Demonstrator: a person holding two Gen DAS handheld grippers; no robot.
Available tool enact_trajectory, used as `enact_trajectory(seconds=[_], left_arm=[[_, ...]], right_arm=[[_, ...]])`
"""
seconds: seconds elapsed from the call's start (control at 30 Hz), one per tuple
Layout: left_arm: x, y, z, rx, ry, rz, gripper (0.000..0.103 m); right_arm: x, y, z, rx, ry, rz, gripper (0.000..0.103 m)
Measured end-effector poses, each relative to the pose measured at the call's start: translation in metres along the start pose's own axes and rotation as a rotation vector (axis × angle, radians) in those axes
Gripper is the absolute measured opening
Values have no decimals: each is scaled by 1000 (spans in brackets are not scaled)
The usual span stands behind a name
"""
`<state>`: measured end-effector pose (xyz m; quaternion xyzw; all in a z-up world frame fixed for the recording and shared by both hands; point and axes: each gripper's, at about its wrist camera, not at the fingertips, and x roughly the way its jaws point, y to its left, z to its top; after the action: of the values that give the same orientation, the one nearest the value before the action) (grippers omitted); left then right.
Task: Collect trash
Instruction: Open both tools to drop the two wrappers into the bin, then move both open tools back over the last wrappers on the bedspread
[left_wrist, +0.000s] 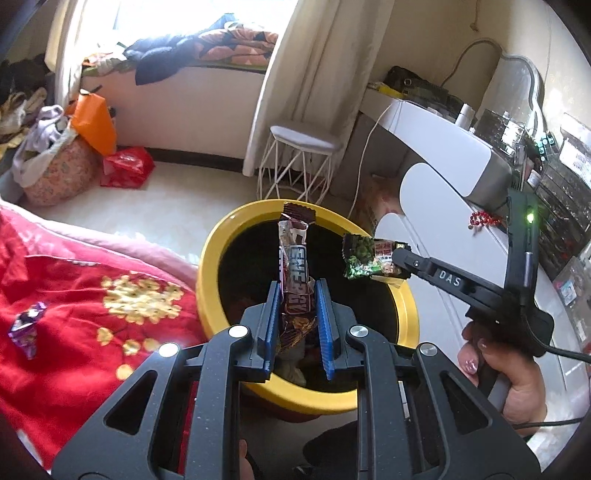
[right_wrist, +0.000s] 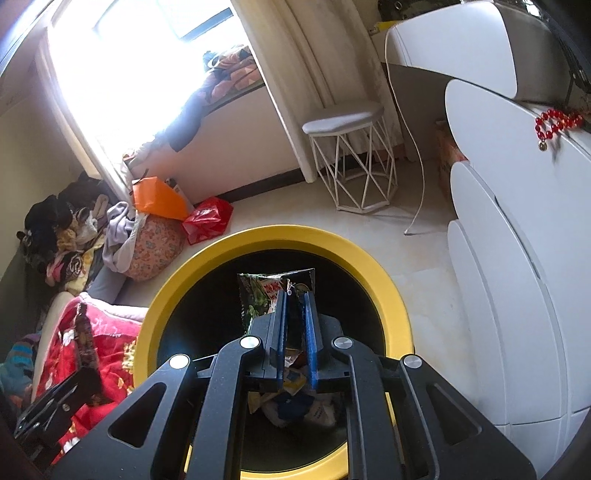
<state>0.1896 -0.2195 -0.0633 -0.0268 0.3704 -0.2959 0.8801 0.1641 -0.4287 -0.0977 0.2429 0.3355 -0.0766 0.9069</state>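
Observation:
A round bin with a yellow rim (left_wrist: 214, 251) stands on the floor beside the bed; its rim also shows in the right wrist view (right_wrist: 166, 306). My left gripper (left_wrist: 297, 291) is shut on a brown energy bar wrapper (left_wrist: 291, 254) and holds it over the bin's opening. My right gripper (right_wrist: 295, 299) is shut on a green snack packet (right_wrist: 258, 295) over the bin; the packet also shows in the left wrist view (left_wrist: 365, 258). A purple candy wrapper (left_wrist: 26, 325) lies on the red blanket (left_wrist: 74, 295). Crumpled trash (right_wrist: 295, 406) lies inside the bin.
A white wire stool (left_wrist: 299, 162) stands behind the bin. A white dresser (right_wrist: 517, 258) with red beads (right_wrist: 557, 122) is at the right. An orange bag (left_wrist: 94, 122), a red bag (left_wrist: 127, 166) and piled clothes (left_wrist: 48, 140) sit by the window seat.

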Motion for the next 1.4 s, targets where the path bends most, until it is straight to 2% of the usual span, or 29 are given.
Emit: enact_trajectory(seconds=[0.03, 0.07, 0.1, 0.13, 0.17, 0.2, 0.27, 0.3, 0.37, 0.6, 0.9, 1.17, 1.2, 1.4], left_arm=[[3, 0, 0, -3, 5, -12, 14], [5, 1, 1, -3, 8, -22, 15], [9, 1, 1, 2, 15, -33, 25], [12, 1, 2, 5, 20, -39, 34], [12, 2, 2, 3, 17, -32, 50], [10, 5, 2, -7, 8, -25, 56], [3, 7, 2, -11, -7, -28, 62], [-1, 9, 2, -8, -19, -16, 72], [-12, 12, -1, -10, -44, 11, 84], [-44, 32, -8, -60, -92, 102, 86], [-85, 63, -21, -123, -158, 196, 86], [-114, 89, -29, -175, -199, 252, 86], [-118, 91, -30, -179, -203, 259, 93], [-137, 113, -35, -221, -232, 304, 93]], right_arm=[[1, -1, -1, 4, 9, 4, 11], [2, -2, -1, 9, 14, 8, 16], [2, -4, -1, 19, 19, 12, 22], [2, -5, 0, 26, 19, 13, 34], [1, -6, 0, 28, 16, 12, 37], [0, -6, 1, 28, 13, 10, 39], [-2, -3, 1, 27, 4, 12, 43], [-4, -1, 2, 25, -3, 15, 45], [-6, 2, 1, 17, -6, 20, 48], [-14, 32, -2, -63, -15, 65, 50], [-33, 89, -13, -200, -53, 158, 56], [-50, 131, -28, -314, -97, 222, 67], [-51, 135, -30, -324, -99, 226, 67], [-52, 161, -46, -380, -95, 250, 73]])
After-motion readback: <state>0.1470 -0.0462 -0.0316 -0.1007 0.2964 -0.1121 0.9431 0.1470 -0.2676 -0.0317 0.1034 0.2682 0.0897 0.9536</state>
